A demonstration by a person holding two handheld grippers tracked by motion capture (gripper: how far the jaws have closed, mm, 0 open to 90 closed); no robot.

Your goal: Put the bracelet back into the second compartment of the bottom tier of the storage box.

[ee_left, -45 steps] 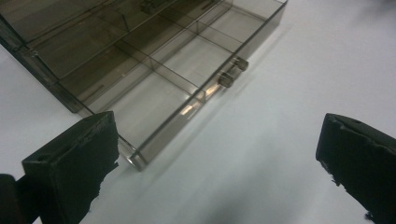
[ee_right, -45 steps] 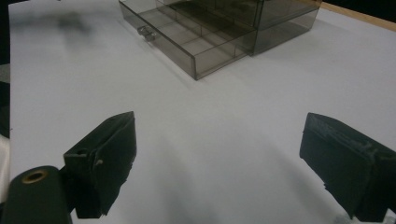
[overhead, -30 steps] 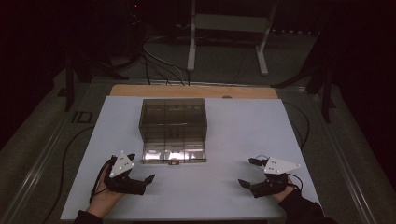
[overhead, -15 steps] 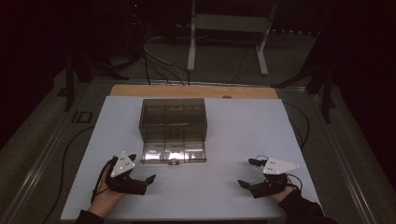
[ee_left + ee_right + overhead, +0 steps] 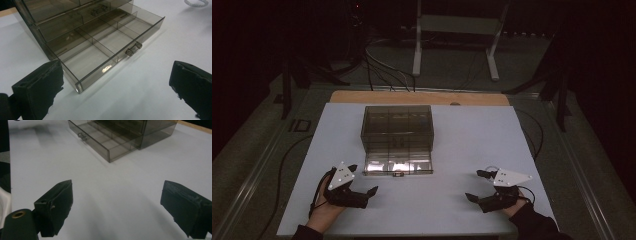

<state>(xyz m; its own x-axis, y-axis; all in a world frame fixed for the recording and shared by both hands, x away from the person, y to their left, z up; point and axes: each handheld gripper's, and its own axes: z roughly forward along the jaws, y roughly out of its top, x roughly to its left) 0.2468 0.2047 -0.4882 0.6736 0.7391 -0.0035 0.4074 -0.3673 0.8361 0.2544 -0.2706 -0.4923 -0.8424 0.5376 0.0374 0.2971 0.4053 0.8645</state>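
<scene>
High view: nothing has shifted since a second ago; bottom drawer point(image 5: 398, 163) stands pulled out, compartments bare.
My left gripper point(image 5: 362, 180) and right gripper point(image 5: 475, 185) rest on the table point(image 5: 472, 140), fingers spread, holding nothing.

High view above the near table point(image 5: 462, 130) edge facing forward, both gripper views low, sharing the drawer box point(image 5: 397, 135).

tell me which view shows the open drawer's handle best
The left gripper view: the handle sits close and sharp on the pulled-out drawer. The right gripper view shows it small and farther off; the high view shows a tiny dark speck.
</scene>
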